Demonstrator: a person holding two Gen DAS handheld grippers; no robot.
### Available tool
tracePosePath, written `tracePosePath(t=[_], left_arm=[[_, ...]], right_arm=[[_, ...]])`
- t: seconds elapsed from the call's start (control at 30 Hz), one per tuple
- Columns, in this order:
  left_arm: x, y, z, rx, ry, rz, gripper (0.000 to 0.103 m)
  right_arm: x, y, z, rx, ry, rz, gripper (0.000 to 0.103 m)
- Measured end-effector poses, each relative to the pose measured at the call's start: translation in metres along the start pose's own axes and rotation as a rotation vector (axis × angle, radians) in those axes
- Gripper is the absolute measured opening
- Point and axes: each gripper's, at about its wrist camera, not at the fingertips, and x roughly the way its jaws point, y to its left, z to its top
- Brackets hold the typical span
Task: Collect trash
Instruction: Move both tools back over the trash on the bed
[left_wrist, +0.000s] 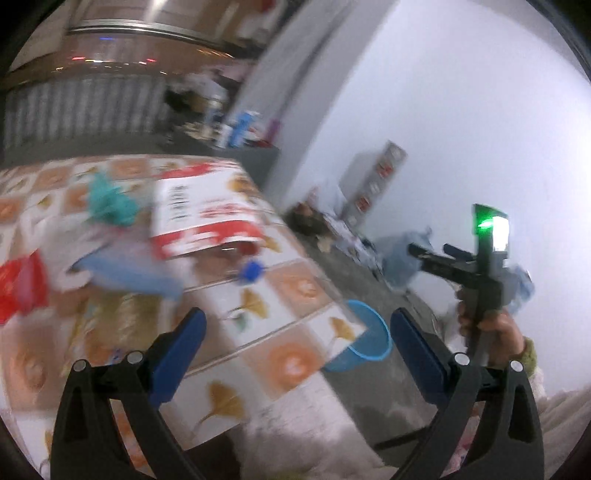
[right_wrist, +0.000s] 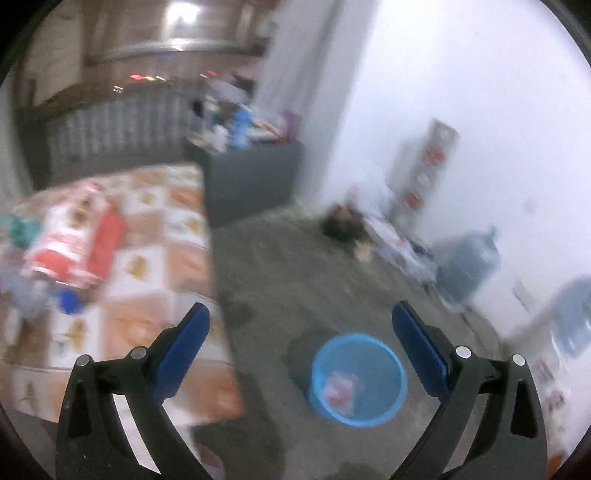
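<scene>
Blue pads of the left gripper (left_wrist: 297, 328) nearest the lens, spread wide, nothing between them, poised over the near corner of the counter (left_wrist: 288, 291) with its leaf-patterned cloth. Farther left on the cloth, a heap of trash: red bag (left_wrist: 22, 291) at the far left edge, crumpled teal scrap (left_wrist: 110, 203), pale blue wrapper (left_wrist: 125, 273), red and white box (left_wrist: 207, 218), small blue cap (left_wrist: 253, 271) just beside it. Right of the counter corner, down on the floor, blue bin (right_wrist: 358, 380), half hidden in the left view, plain in the right one, with a pink and white wrapper (right_wrist: 341, 389) already lying inside. Right gripper (right_wrist: 301, 330) also wide and empty, pointed over the bin. Both views smeared. Likely risks: a fast sweep knocking light scraps off the cloth edge; pads closing on cloth instead of trash; the box too broad for one grab; a drop missing the bin.
</scene>
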Motion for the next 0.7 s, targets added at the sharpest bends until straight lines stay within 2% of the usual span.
tracePosePath(t=[0.07, 0.13, 0.2, 0.33, 0.47, 0.57, 0.63, 0.7], left_arm=[[-0.012, 0.019, -0.011, -0.028, -0.025, 0.023, 0.098], [-0.022, 0.039, -0.021, -0.050, -0.050, 0.068, 0.098], [-0.035, 0.057, -0.030, -0.053, -0.086, 0.121, 0.098], [-0.048, 0.088, -0.039, -0.073, -0.112, 0.219, 0.098], [-0.053, 0.109, -0.043, -0.101, -0.122, 0.249, 0.098], [-0.049, 0.127, -0.043, -0.131, -0.116, 0.258, 0.098], [-0.046, 0.135, -0.043, -0.142, -0.111, 0.263, 0.097], [-0.037, 0.144, -0.043, -0.147, -0.083, 0.283, 0.089]], right_arm=[[-0.013, 0.012, 0.005, -0.001, -0.054, 0.106, 0.095], [-0.024, 0.030, 0.005, 0.007, -0.098, 0.248, 0.095], [-0.025, 0.046, 0.007, 0.013, -0.088, 0.338, 0.095], [-0.020, 0.081, 0.002, 0.026, -0.025, 0.482, 0.095], [-0.012, 0.114, -0.002, 0.044, 0.072, 0.610, 0.095], [-0.015, 0.136, -0.007, 0.060, 0.144, 0.691, 0.088], [-0.017, 0.153, -0.005, 0.070, 0.185, 0.722, 0.081], [-0.016, 0.165, -0.006, 0.089, 0.223, 0.752, 0.079]])
